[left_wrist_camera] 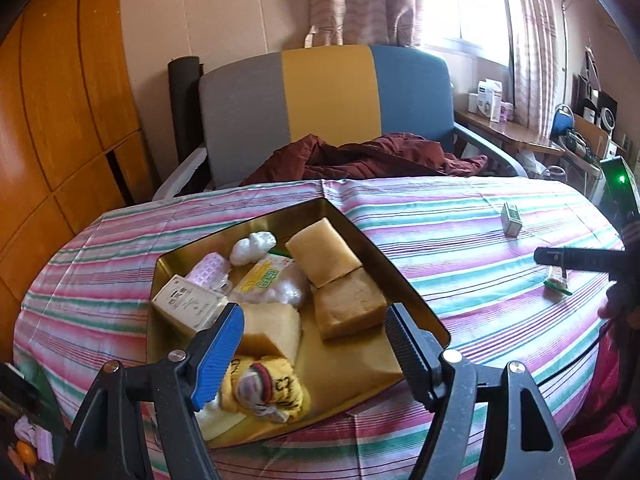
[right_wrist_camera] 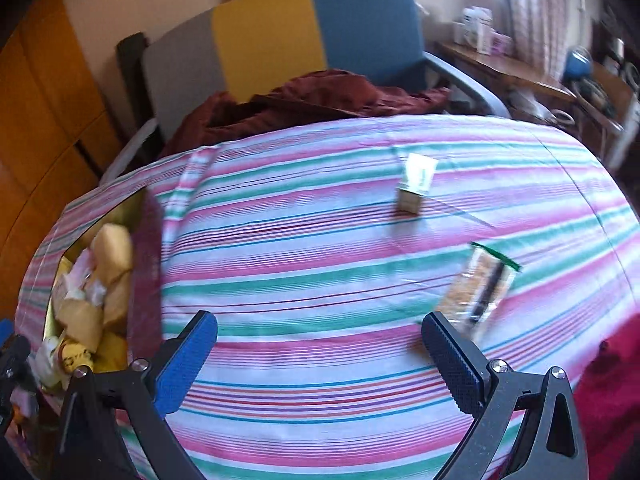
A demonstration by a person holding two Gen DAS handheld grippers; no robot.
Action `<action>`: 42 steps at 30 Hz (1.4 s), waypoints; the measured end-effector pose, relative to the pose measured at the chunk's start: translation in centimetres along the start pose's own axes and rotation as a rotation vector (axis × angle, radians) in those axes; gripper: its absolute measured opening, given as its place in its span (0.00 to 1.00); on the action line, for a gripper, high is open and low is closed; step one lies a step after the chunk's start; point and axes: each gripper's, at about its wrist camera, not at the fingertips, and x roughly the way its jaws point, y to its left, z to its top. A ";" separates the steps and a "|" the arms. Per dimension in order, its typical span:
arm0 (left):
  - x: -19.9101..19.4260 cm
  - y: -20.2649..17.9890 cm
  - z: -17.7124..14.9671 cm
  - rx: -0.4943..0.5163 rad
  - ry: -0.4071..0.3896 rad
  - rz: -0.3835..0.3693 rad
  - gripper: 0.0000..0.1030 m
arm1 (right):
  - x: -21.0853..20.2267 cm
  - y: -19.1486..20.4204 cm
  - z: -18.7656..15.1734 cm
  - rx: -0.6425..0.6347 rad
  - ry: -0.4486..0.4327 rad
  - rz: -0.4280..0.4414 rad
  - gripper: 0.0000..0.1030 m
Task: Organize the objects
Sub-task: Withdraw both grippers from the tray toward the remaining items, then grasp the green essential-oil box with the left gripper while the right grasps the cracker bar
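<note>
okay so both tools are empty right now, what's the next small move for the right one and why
Probably ease the right tool forward and rightward to straddle the clear snack packet. It lies loose on the striped cloth just past the open fingers, outside the gold tray that holds the rest.

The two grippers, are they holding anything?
No. The left gripper is open above the gold tin, and the right gripper is open over the striped cloth.

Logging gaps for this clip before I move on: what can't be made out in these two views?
- Box print: motion blur in the right view, too small in the left.
- Packet contents: blurred in the right view; partly behind the right gripper in the left.
- Tin near corner: hidden by the left gripper fingers in the left view.
- Tin contents: cut off at the right view's left edge, smeared.
</note>
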 end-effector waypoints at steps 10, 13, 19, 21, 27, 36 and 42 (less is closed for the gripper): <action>0.6 -2.2 0.8 0.049 0.009 -0.054 0.71 | 1.3 -6.9 1.5 0.130 0.094 -0.108 1.00; 1.1 -2.6 0.9 0.046 0.019 -0.079 0.71 | 1.8 -9.4 1.7 0.183 0.119 -0.131 1.00; 2.0 -3.8 1.3 0.049 0.041 -0.122 0.71 | 2.6 -14.5 1.7 0.337 0.137 -0.157 1.00; 2.1 -4.5 1.4 0.067 0.043 -0.132 0.71 | 3.3 -15.0 1.7 0.360 0.145 -0.135 1.00; 2.9 -6.6 2.0 0.112 0.051 -0.160 0.71 | 6.2 -13.2 1.8 0.302 0.177 -0.113 1.00; 5.2 -10.2 4.2 0.146 0.074 -0.233 0.71 | 7.7 -10.9 1.9 0.080 0.196 -0.225 0.45; 7.8 -13.8 6.4 0.154 0.116 -0.323 0.68 | 6.5 -12.2 1.9 0.069 0.209 -0.258 0.45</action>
